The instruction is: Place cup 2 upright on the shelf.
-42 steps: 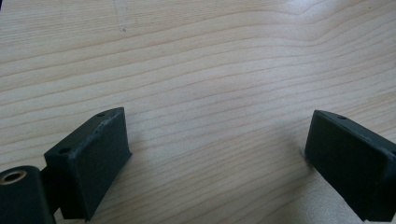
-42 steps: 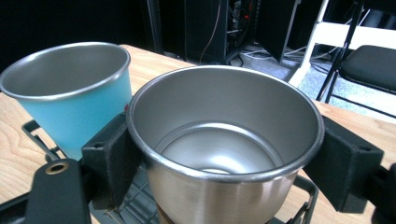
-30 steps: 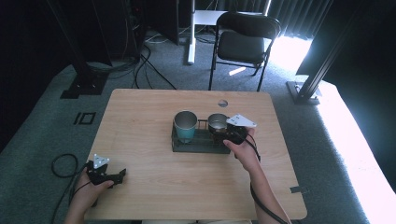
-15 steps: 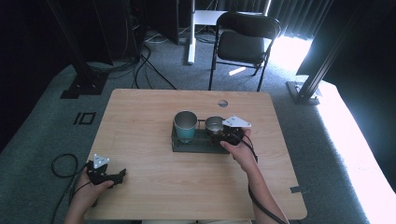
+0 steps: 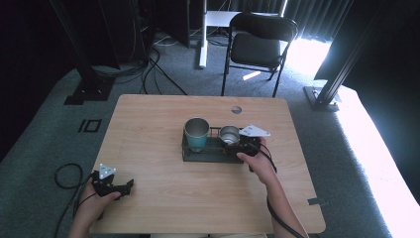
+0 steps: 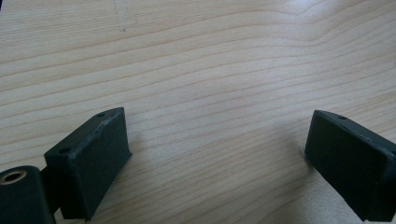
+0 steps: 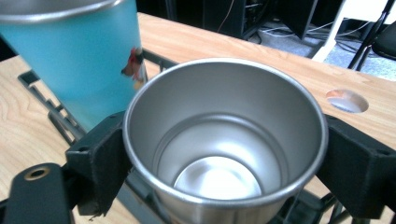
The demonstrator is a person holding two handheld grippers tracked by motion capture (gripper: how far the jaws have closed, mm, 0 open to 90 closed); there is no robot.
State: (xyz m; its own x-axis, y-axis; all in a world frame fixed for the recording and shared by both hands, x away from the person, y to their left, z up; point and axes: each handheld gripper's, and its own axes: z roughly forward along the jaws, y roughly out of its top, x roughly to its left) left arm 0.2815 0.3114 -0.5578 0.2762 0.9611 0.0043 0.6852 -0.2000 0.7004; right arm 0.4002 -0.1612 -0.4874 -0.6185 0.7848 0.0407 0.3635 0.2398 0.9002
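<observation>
Fingers of the right gripper [image 7: 219, 154] sit on both sides of the steel cup [image 7: 224, 140], one black pad against each side of its wall just under the rim, so it's clamped on the cup. That cup is upright with nothing inside, just the shiny bottom. From the high view, the cup [image 5: 229, 134] sits at the right end of the black wire rack [image 5: 190, 154] around the middle of the table [image 5: 148, 124], with the right gripper [image 5: 246, 144] coming in from its right.

A taller teal cup [image 5: 197, 134] stands upright at the left end of the same rack, just beside the steel one; can't tell what's in it.

Over at the near left corner, the left gripper [image 5: 126, 186] is well away from the rack. Its fingers [image 6: 91, 154] are spread apart with nothing between them but bare wood.
</observation>
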